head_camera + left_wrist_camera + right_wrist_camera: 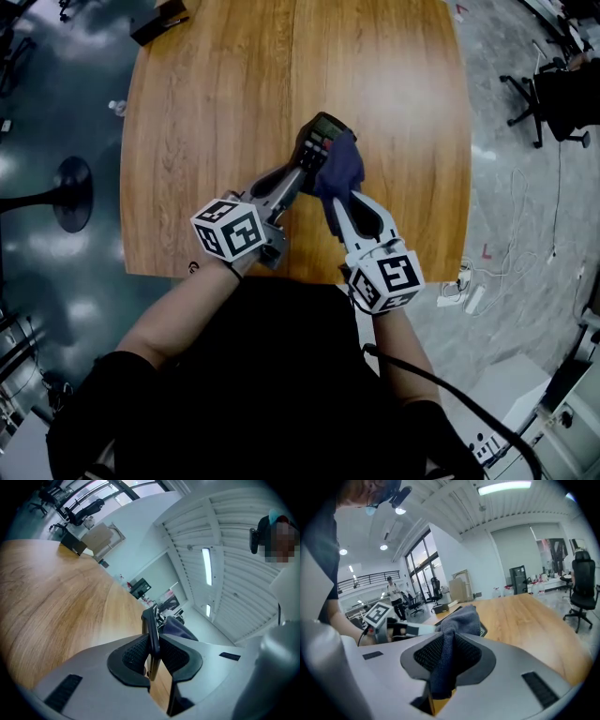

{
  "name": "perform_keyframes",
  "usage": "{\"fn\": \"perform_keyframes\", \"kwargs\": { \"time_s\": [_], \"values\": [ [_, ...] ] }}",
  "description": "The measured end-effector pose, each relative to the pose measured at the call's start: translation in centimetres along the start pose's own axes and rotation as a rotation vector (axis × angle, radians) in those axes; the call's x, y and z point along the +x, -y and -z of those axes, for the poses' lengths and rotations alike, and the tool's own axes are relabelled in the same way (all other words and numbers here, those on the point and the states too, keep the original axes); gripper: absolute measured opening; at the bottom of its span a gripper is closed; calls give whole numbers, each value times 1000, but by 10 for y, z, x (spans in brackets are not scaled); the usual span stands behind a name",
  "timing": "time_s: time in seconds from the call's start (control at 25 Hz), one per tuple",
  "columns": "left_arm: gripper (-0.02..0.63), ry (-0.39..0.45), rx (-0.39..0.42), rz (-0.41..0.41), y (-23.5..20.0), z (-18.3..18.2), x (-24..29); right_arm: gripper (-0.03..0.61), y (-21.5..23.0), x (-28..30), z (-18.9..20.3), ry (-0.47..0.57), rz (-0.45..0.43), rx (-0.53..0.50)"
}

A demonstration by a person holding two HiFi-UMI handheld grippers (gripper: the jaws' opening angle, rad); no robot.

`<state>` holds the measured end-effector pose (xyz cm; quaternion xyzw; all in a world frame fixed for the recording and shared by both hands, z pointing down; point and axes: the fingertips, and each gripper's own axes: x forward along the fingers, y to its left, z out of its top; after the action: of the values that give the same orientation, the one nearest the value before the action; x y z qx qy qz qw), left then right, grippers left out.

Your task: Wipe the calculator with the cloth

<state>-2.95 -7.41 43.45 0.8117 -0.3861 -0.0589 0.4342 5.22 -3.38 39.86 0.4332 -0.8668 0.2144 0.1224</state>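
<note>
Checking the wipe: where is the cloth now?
Head view, centre: the cloth, pinched in the right gripper, rests on the calculator held by the left gripper.

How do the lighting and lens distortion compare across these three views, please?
Head view: dim, with soft glare on the wooden table beyond the calculator. Left gripper view: heavy fisheye curving the table edge; the ceiling light glows bright. Right gripper view: brighter, the cloth clearly lit, corners vignetted.
</note>
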Motion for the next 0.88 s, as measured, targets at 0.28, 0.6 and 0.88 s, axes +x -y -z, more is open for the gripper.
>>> {"fn": "perform_keyframes", "kwargs": {
  "time_s": [0.28, 0.6, 0.88],
  "values": [
    [72, -8, -29, 58, 17, 4, -6, 74, 72, 10, -28, 49, 176, 6],
    [72, 45, -67, 64, 22, -5, -12, 74, 34, 24, 12, -40, 83, 10],
    [72, 77, -74, 19, 8, -12, -10, 74, -31, 10, 52, -128, -80, 4]
  ]
}}
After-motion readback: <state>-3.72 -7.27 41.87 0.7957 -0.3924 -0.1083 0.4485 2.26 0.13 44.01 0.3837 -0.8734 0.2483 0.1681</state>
